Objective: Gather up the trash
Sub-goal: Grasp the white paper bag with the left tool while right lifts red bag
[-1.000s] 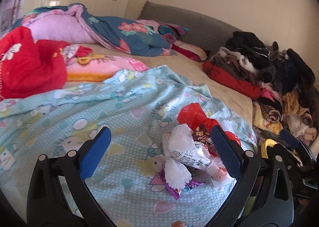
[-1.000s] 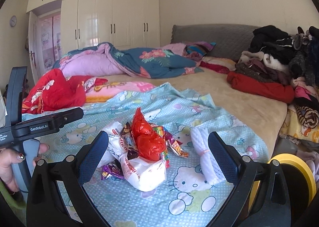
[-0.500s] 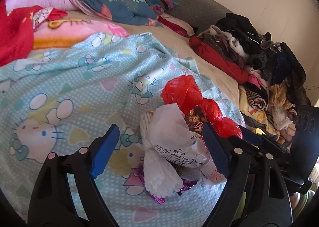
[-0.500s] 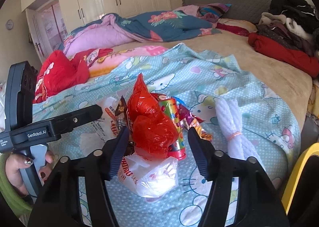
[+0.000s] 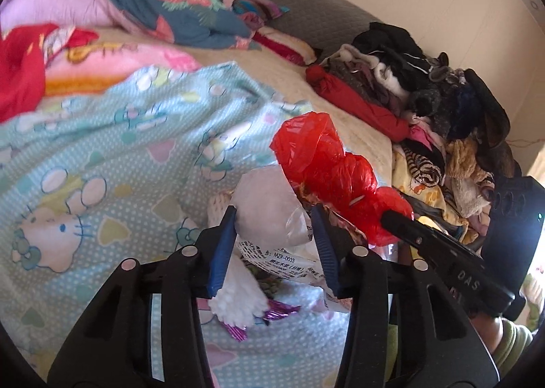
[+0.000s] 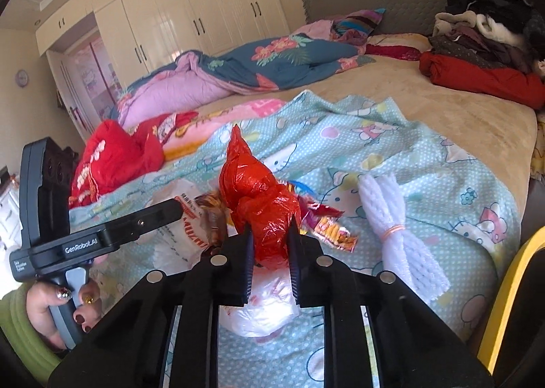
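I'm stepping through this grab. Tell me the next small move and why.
Probably lift both off the bed. The right gripper, its jaws just closing, pinches the crumpled red plastic bag; the left gripper, also closing, brackets the white plastic bag with a printed label on the cartoon-print sheet.

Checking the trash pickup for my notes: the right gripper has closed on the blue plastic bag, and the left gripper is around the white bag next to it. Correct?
One mistake: the plastic bag pinched by the right gripper, whose jaws have just been closing, is red, not blue, as the right wrist view shows. The left gripper is around the white bag, as you said.
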A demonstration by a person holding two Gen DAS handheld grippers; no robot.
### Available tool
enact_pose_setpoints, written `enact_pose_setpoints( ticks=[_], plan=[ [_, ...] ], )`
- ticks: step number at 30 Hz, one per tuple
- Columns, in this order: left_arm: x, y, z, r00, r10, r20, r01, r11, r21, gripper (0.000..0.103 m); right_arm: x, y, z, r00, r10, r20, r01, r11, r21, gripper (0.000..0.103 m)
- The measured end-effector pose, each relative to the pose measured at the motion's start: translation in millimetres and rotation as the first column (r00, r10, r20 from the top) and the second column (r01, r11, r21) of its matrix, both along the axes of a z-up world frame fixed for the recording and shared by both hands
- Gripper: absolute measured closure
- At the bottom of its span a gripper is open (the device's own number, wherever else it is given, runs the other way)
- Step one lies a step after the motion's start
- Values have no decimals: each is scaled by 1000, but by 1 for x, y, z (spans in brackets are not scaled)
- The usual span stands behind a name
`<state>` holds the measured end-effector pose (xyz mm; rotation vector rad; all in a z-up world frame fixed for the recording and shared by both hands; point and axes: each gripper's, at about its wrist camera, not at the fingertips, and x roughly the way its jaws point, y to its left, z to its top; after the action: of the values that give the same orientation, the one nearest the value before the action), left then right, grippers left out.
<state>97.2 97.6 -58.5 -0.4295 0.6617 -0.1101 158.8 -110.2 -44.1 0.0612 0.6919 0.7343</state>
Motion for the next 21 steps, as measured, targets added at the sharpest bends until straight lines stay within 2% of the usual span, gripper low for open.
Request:
enact_pose_setpoints(
  ticks=[2, 11, 21],
  plan=[
    [-4, -6, 12, 1000, -1, 17, 0, 999, 35, 69, -2, -8, 6, 1000, -20, 13, 19, 1000, 14, 86],
    [-11, -30, 51, 996, -21, 87, 15, 998, 68, 70, -6, -47, 29, 995, -88, 42, 85, 994, 71, 86],
    [-4, -77, 68, 993, -55, 104, 43, 993, 110, 71, -15, -102, 48, 984, -170, 58, 161, 977, 142, 86]
  ],
)
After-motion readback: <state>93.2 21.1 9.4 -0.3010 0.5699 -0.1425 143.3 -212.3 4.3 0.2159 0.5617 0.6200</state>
